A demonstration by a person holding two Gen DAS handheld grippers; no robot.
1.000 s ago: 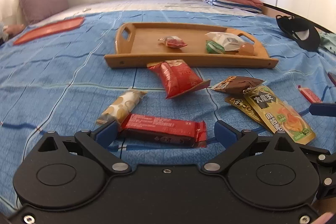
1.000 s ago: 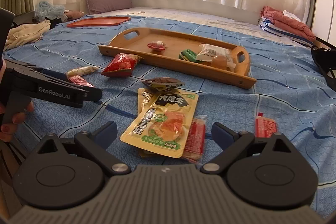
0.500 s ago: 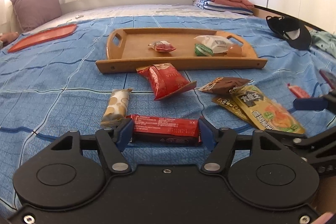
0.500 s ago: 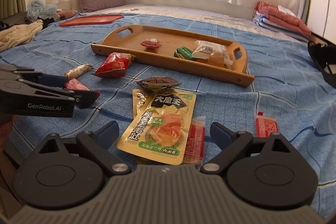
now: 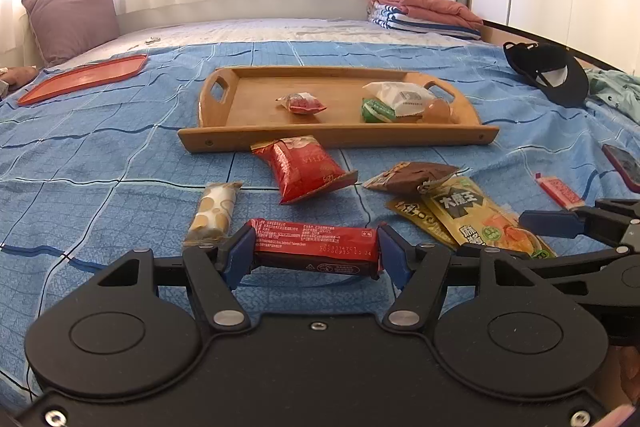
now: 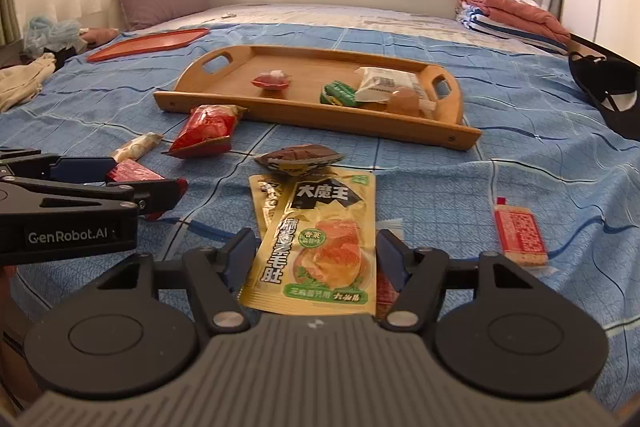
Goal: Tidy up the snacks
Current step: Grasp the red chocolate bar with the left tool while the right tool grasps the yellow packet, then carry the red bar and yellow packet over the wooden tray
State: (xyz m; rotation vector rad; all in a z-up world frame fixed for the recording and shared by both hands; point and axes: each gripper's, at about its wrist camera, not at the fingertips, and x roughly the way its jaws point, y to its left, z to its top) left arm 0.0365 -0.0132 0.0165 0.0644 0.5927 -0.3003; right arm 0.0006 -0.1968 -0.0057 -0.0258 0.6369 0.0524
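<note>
A long red snack bar point(image 5: 320, 257) lies crosswise low over the blue bedspread, and my left gripper point(image 5: 317, 247) is shut on its two ends. The same grip shows from the side in the right wrist view, where the left gripper point(image 6: 136, 175) holds the red bar point(image 6: 132, 171). My right gripper point(image 6: 316, 251) is closing on a yellow pouch point(image 6: 320, 227), its pads touching the pouch's side edges. In the left wrist view the right gripper point(image 5: 516, 237) sits at the pouch point(image 5: 472, 215). The wooden tray point(image 5: 320, 141) beyond holds a small red packet point(image 5: 302, 103), a green one point(image 5: 378, 109) and a white one point(image 5: 400, 93).
Loose on the bedspread: a red crinkled bag point(image 5: 304, 167), a beige bar point(image 5: 214, 211), a brown packet point(image 5: 416, 173), a small red sachet point(image 6: 520, 231). An orange tray point(image 5: 84, 79) and a pillow point(image 5: 72, 19) lie far left; a black cap point(image 5: 552, 75) and a phone point(image 5: 624, 165) lie right.
Both pairs of jaws have come in from wide open. The left closed onto the red bar's ends half a second ago; the right narrowed onto the yellow pouch just now.
</note>
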